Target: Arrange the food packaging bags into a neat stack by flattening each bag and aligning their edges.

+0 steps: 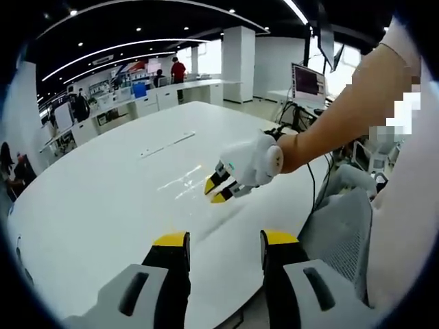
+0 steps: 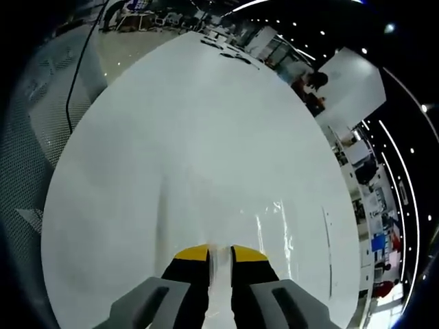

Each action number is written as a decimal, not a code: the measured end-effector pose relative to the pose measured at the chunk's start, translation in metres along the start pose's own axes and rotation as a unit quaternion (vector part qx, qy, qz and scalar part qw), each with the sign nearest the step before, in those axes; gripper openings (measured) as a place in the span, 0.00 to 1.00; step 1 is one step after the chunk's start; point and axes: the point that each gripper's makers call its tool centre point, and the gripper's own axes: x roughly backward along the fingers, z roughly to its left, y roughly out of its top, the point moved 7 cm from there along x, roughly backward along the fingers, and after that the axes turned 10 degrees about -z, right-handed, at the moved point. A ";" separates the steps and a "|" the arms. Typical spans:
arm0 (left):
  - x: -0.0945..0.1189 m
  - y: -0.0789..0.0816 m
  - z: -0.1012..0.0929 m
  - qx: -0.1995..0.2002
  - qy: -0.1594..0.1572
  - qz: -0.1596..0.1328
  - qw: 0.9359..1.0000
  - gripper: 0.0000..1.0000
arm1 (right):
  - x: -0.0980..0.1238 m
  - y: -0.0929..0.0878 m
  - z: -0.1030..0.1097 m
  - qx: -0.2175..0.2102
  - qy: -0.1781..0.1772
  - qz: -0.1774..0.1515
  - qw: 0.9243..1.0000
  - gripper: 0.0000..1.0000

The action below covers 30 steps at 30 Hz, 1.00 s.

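A clear, nearly see-through food bag [image 2: 274,226] lies flat on the white table [image 2: 192,123], marked by glints and a faint crease on its left side. My right gripper [image 2: 219,255] is at the bag's near edge, its yellow-tipped jaws drawn close on a pale strip of the bag. In the left gripper view the same bag [image 1: 182,179] shows as a shiny patch just beyond the right gripper [image 1: 217,191], which a person's hand holds low over the table. My left gripper [image 1: 226,238] stands wide open near the table's edge with nothing between its jaws.
The person's bare forearm [image 1: 343,116] reaches in from the right. A grey mesh chair [image 1: 343,226] stands by the table's edge [image 1: 274,205]. A thin strip [image 1: 168,144] lies farther back on the table. Desks, monitors and people are in the background.
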 end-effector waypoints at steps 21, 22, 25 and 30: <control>0.000 -0.007 -0.001 0.006 0.001 0.004 1.000 0.39 | -0.002 -0.001 0.012 -0.009 0.020 0.009 1.000 0.18; 0.000 -0.007 -0.001 0.006 0.001 0.004 1.000 0.39 | -0.002 -0.001 0.012 -0.009 0.020 0.009 1.000 0.18; 0.000 -0.007 -0.002 0.006 0.001 0.004 1.000 0.39 | -0.002 -0.002 0.013 -0.009 0.022 0.010 1.000 0.19; 0.000 -0.007 -0.002 0.004 -0.001 0.004 1.000 0.38 | -0.001 -0.003 0.016 -0.010 0.025 0.012 1.000 0.19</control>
